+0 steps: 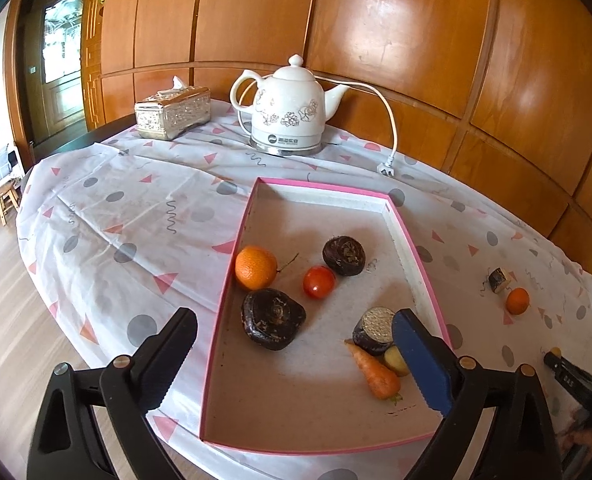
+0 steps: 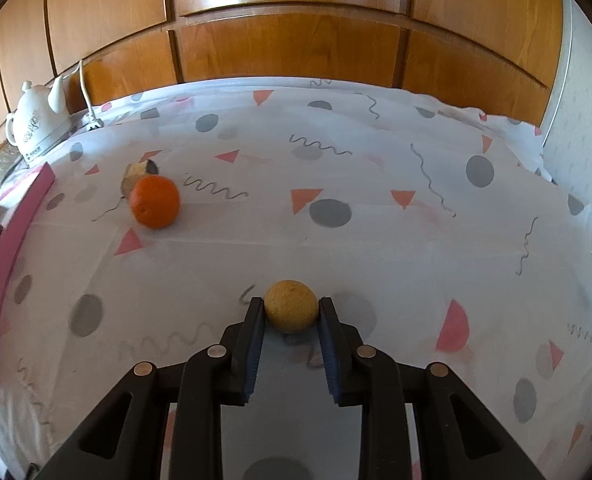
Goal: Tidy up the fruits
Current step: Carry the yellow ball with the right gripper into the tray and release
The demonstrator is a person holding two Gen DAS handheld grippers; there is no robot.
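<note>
A pink-rimmed box (image 1: 232,280) lies on the patterned cloth. It holds an orange (image 1: 256,267), a tomato (image 1: 319,282), two dark round fruits (image 1: 274,324) (image 1: 343,255), a cut dark piece (image 1: 371,330) and a carrot (image 1: 375,372). My left gripper (image 1: 294,320) hangs open over the box's near half. The nearer dark fruit lies between its fingers, and neither pad touches it. My right gripper (image 2: 291,305) is shut on a small tan round fruit (image 2: 291,306) low over the cloth. Another orange (image 2: 154,202) (image 1: 517,301) and a cut brown piece (image 2: 136,174) lie loose to its left.
A white kettle (image 1: 288,108) with its cord and plug (image 1: 385,170) stands at the back, beside a silver tissue box (image 1: 172,112). Wood panelling backs the table. The table's rounded edge drops to the floor on the left, where a stool (image 1: 6,196) stands.
</note>
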